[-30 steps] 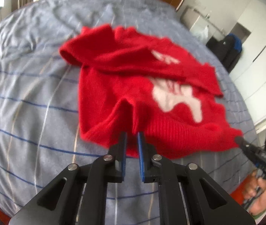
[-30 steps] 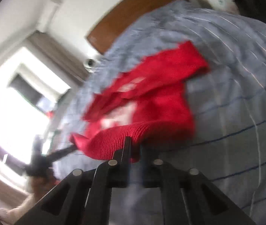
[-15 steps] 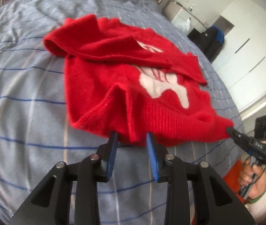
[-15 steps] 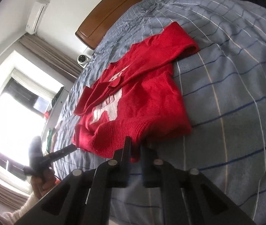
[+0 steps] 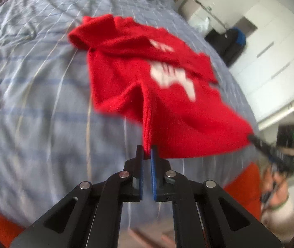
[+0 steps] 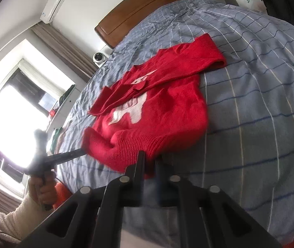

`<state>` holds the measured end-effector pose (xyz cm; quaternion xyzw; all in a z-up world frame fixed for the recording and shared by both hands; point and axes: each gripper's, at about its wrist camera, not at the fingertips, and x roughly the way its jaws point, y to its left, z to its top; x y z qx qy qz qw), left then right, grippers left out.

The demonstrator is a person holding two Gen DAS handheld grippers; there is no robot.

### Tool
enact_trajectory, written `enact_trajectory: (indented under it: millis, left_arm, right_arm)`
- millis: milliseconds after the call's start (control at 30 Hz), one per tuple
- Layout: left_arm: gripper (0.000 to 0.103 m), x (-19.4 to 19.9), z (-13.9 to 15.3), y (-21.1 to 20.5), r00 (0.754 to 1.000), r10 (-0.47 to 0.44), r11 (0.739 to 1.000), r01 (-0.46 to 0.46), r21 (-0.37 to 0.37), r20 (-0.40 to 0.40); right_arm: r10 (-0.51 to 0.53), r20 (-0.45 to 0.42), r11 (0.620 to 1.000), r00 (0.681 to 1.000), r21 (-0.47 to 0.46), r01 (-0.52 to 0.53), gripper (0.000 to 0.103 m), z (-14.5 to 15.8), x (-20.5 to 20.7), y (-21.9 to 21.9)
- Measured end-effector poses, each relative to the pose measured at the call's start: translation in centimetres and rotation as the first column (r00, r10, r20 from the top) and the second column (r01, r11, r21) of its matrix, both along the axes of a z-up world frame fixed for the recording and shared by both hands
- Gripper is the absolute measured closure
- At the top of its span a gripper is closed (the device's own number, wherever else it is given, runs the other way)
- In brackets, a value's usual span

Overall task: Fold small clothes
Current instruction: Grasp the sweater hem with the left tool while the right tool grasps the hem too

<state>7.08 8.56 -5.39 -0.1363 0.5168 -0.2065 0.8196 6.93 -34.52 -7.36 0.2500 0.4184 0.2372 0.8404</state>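
Since the earlier frame my left gripper (image 5: 147, 152) has just been closing and now pinches the hem of the one red sweater (image 5: 147, 78), lifting a ridge. My right gripper (image 6: 150, 158), jaws nearly together, grips the hem's other end. Two grips keep the hem taut for folding. One sweater lies mid-bed (image 6: 260, 95), hem toward the near edge.
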Motion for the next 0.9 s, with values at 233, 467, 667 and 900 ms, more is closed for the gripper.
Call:
enact_trajectory:
  millis: [233, 467, 667, 900]
  left_arm:
    - [0.099, -4.6, -2.8, -0.9, 0.996, 0.034, 0.979, -0.016, 0.204, -0.087]
    - [0.089, -4.1, -3.3, -1.4, 0.995, 0.055, 0.981, -0.038, 0.188, -0.087]
    - [0.036, -3.7, -3.1, -1.0, 0.996, 0.079, 0.987, -0.073, 0.143, -0.038]
    - [0.102, -2.4, -4.0, -2.6, 0.994, 0.087, 0.966, -0.069, 0.248, -0.060]
  right_arm:
    - [0.036, -0.149, 0.986, 0.988, -0.154, -0.059, 0.095, -3.2, -1.9, 1.3]
    - [-0.035, -0.212, 0.991, 0.977, -0.131, 0.007, 0.071, -4.8, -2.8, -0.5]
    - [-0.024, -0.164, 0.999, 0.986, -0.029, 0.019, 0.044, -4.3, -2.0, -1.1]
    - [0.017, -0.226, 0.991, 0.974, -0.128, -0.046, 0.099, -6.2, -0.1, 2.2]
